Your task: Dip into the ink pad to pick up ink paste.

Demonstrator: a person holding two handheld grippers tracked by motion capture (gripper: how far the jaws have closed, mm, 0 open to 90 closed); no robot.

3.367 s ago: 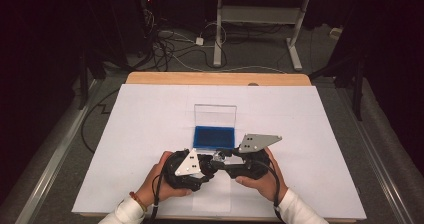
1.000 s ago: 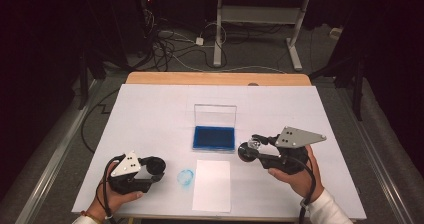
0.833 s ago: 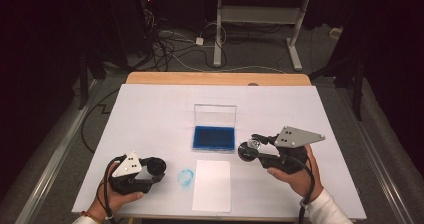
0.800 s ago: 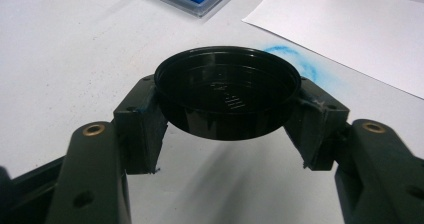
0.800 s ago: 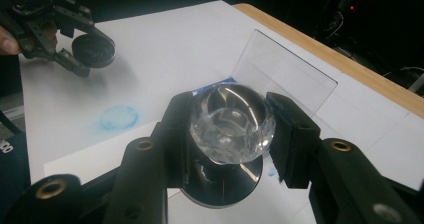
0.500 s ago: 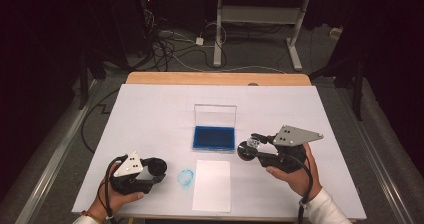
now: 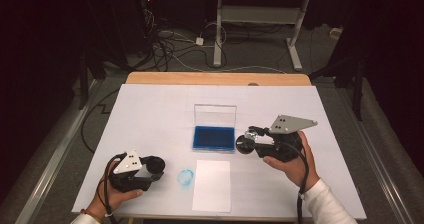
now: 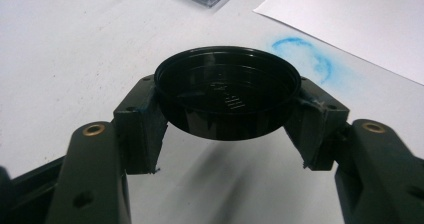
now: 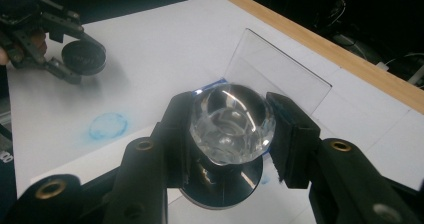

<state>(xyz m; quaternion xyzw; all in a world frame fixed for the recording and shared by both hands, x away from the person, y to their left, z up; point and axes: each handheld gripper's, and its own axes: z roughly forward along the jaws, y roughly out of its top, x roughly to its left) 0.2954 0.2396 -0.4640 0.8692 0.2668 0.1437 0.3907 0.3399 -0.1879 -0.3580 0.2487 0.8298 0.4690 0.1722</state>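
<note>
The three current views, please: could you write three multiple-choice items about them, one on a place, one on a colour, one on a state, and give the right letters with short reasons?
1. Where is the blue ring smudge on the table?
A. Just left of the white paper sheet
B. Inside the ink pad case
C. On the wooden edge

2. What colour is the pad inside the case?
A. Red
B. Blue
C. Green

3. What is the left gripper doing?
A. Open above the sheet
B. Shut on the clear knob
C. Shut on a black round cap

Answers: 1 A, the high view shows the smudge beside the sheet's left edge. 2 B, the pad is blue under its raised clear lid. 3 C, the left gripper view shows both jaws pressed against the cap's rim; the right gripper holds the stamp with the clear knob.
</note>
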